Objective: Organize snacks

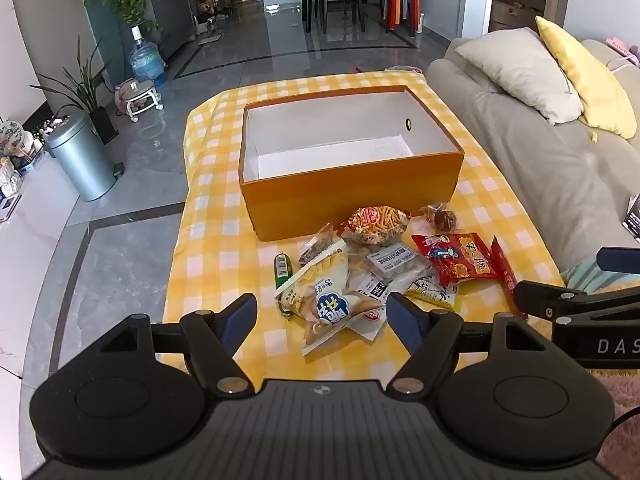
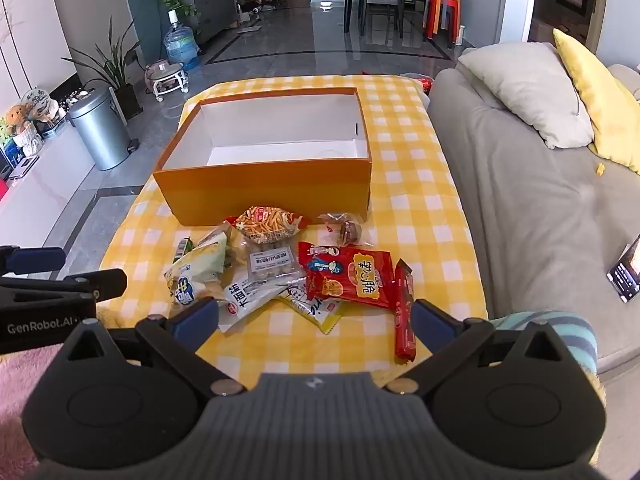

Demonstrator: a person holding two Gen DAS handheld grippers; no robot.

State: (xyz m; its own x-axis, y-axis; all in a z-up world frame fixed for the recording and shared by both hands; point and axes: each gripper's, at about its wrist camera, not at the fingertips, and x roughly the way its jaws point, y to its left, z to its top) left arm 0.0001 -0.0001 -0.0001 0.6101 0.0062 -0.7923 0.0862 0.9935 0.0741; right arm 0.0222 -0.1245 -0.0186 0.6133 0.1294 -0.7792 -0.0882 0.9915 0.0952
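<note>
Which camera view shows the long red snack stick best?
The right wrist view: the long red snack stick lies whole, beside the right gripper. In the left wrist view the stick sits near the edge, its lower end hidden behind the other gripper.

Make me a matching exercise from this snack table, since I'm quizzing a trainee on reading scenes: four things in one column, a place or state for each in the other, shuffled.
Things:
1. orange box
2. long red snack stick
3. green tube
4. left gripper

Places or states:
A. at the right edge of the snack pile
B. jaws open, holding nothing
C. empty inside, behind the pile
D. at the left edge of the pile

Pairs: 1-C, 2-A, 3-D, 4-B
</note>
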